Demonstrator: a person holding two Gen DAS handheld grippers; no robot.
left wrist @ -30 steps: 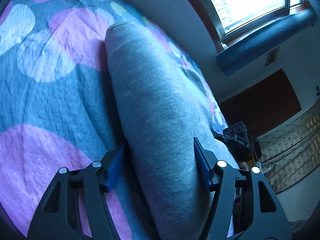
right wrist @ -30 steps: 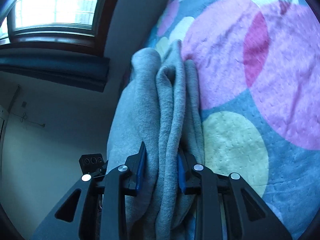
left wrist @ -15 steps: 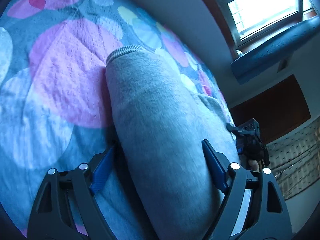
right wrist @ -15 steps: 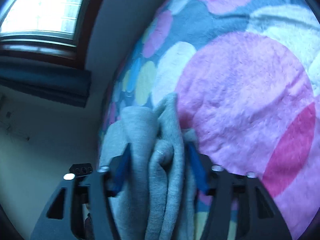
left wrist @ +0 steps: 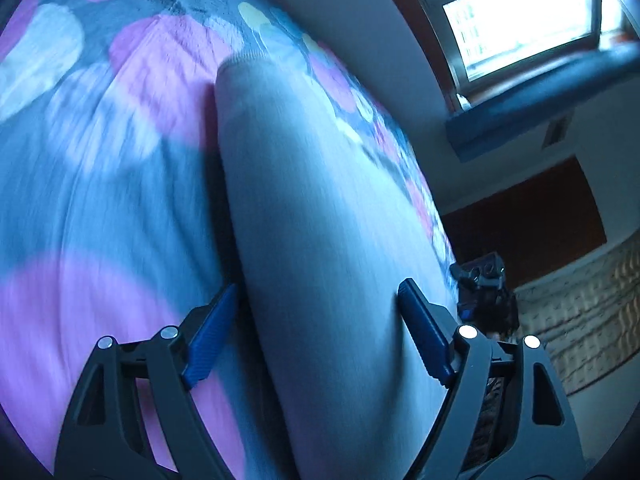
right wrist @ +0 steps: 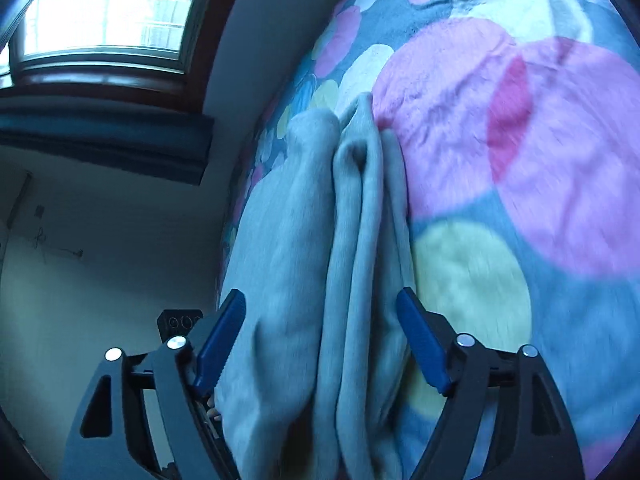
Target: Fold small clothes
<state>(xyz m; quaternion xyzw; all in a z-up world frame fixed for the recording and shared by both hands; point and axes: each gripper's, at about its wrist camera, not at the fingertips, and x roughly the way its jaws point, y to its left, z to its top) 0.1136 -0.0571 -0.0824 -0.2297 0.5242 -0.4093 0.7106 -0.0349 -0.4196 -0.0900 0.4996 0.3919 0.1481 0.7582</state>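
A grey knit garment (left wrist: 312,200), folded into a long band, lies on a bedspread with pink, white and yellow circles (left wrist: 100,160). My left gripper (left wrist: 318,286) straddles one end of it, its blue pads standing wide at the cloth's two sides. In the right wrist view the other end of the garment (right wrist: 352,220) shows as several stacked folds. My right gripper (right wrist: 320,291) has its jaws opening around those folds, pads clear of the cloth. Each gripper appears at the edge of the other's view, the right one (left wrist: 484,280) and the left one (right wrist: 180,322).
The bedspread (right wrist: 520,140) stretches on past the garment. A pale wall runs along the bed's far side, with a bright window (left wrist: 520,12) and a dark blue roll (left wrist: 540,92) under it. A brown wooden door (left wrist: 528,216) stands beyond.
The right jaws, shut on the bunched folds a second ago, have spread and let go. The left jaws have widened too. Both views swung forward and came back.
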